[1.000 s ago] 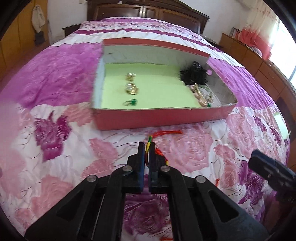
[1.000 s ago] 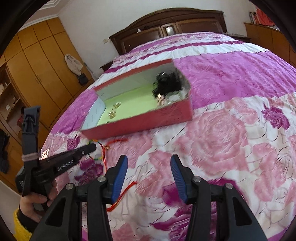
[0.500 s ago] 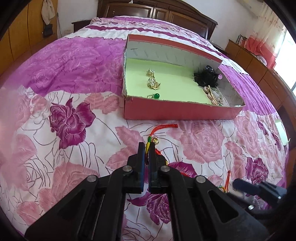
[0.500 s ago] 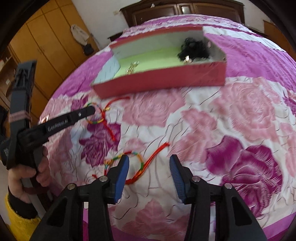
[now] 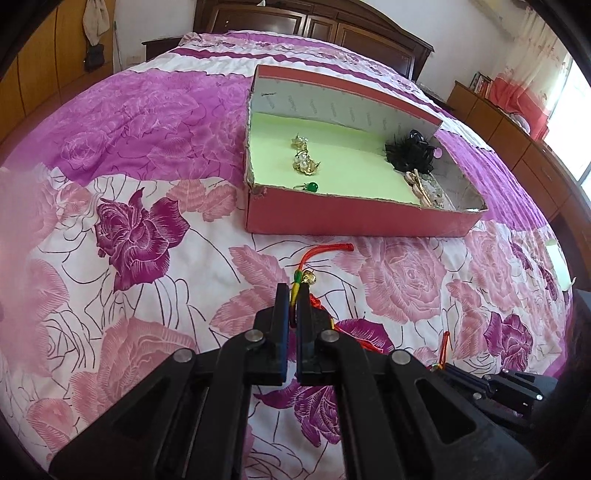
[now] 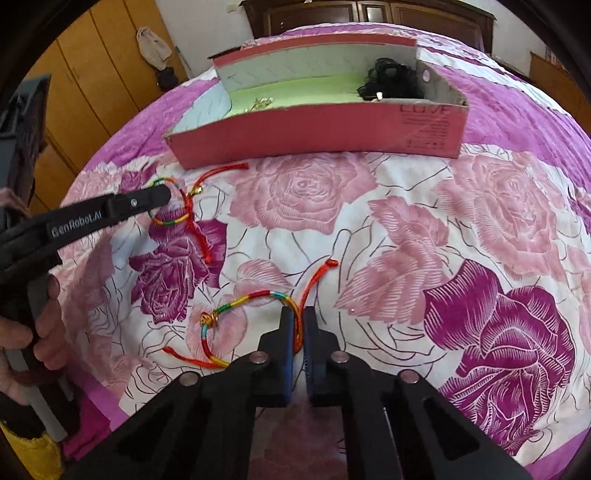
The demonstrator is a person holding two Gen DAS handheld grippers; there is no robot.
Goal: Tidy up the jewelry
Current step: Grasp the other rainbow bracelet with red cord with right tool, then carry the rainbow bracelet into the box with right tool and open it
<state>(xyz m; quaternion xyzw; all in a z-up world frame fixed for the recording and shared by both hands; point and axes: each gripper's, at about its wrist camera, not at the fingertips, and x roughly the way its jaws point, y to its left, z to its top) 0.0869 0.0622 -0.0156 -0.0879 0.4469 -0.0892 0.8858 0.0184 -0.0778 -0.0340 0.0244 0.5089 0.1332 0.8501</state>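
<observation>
Two rainbow cord bracelets with red tails and small gold bells lie on the floral bedspread in front of a red box [image 5: 354, 221] with a green floor. My left gripper [image 5: 293, 295] is shut on the far bracelet [image 5: 308, 275]; it also shows in the right wrist view [image 6: 173, 201], with the left gripper [image 6: 162, 194] on it. My right gripper [image 6: 298, 319] is shut on the near bracelet [image 6: 255, 297]. The box [image 6: 314, 129] holds gold and pearl earrings [image 5: 304, 162], a green stud [image 5: 313, 186], a black hair piece [image 5: 410, 153] and gold clips [image 5: 421, 186].
The bed's wooden headboard [image 5: 332, 26] is behind the box. Wooden wardrobes [image 6: 92, 74] stand to the left and a low cabinet [image 5: 517, 140] runs along the right. The bed's near edge is just below my right gripper.
My right gripper moved down and forward onto the near bracelet and closed on it. My left gripper stayed shut on the far bracelet and shifted slightly left of the box.
</observation>
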